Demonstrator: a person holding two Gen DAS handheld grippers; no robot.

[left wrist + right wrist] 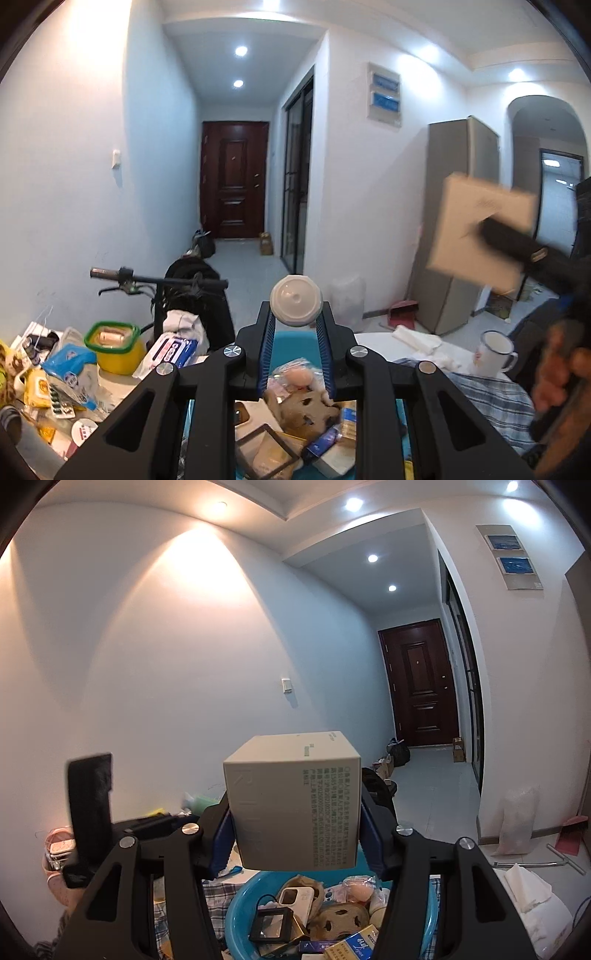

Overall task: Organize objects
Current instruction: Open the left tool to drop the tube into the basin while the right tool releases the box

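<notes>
My left gripper (295, 325) is shut on a white round-capped bottle (295, 301), held up above a blue basin (291, 338) full of small items. My right gripper (295, 834) is shut on a beige cardboard box (295, 801) with printed text, held above the same blue basin (236, 912). The box also shows blurred at the right of the left wrist view (480, 232). The basin holds a plush toy (303, 406), a black frame (273, 926), a white device (297, 899) and several small boxes.
The table's left side carries a yellow container with a green lid (114, 347), wipes packs (173, 349) and packets. A checked cloth (491, 398) and a white mug (493, 352) lie at the right. A bicycle handlebar (159, 280) stands behind the table.
</notes>
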